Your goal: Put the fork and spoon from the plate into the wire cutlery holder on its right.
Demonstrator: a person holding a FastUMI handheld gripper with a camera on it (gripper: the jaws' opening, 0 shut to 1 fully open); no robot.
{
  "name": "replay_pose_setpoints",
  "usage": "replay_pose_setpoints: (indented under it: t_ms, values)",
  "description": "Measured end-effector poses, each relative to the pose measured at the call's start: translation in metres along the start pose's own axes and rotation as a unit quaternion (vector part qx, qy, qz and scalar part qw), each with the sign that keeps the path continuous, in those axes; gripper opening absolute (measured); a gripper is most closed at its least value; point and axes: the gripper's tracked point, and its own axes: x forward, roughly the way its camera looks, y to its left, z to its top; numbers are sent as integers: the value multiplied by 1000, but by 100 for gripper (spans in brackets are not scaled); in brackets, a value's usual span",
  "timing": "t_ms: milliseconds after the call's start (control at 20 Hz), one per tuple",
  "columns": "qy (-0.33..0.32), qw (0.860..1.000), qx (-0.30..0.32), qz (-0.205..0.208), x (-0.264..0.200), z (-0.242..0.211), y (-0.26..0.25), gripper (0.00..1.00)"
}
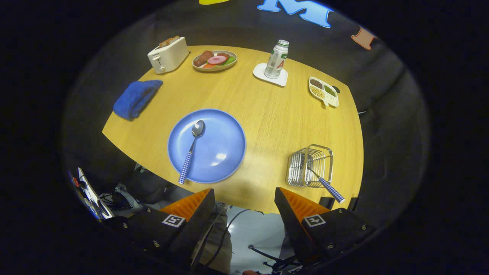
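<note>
**Spoon on the plate, fork in the holder**

The spoon (192, 149) lies on the blue plate (223, 152), bowl pointing away, its blue-checked handle reaching over the near rim. To the plate's right stands the wire cutlery holder (310, 165), with the fork (324, 184) leaning in it, its checked handle sticking out towards the near edge of the tabletop (267, 114). The gripper (244, 196) hangs above that near edge, between plate and holder, touching neither; its fingers (191, 204) are spread wide with nothing between them. Beyond the plate, a folded blue cloth (135, 98) lies to the left. Along the far side are a white toaster (168, 55) with toast in it, a plate of food (214, 60), a bottle (277, 59) on a white coaster (283, 79), and a divided snack tray (323, 92).
</note>
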Motion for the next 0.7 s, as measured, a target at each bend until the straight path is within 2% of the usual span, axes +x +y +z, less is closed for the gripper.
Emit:
replay_pose_setpoints:
  t_ms: [250,700]
  values:
    - [-22,1000,2,22,11,5,35,97]
    - [-17,1000,9,15,39,8,74,97]
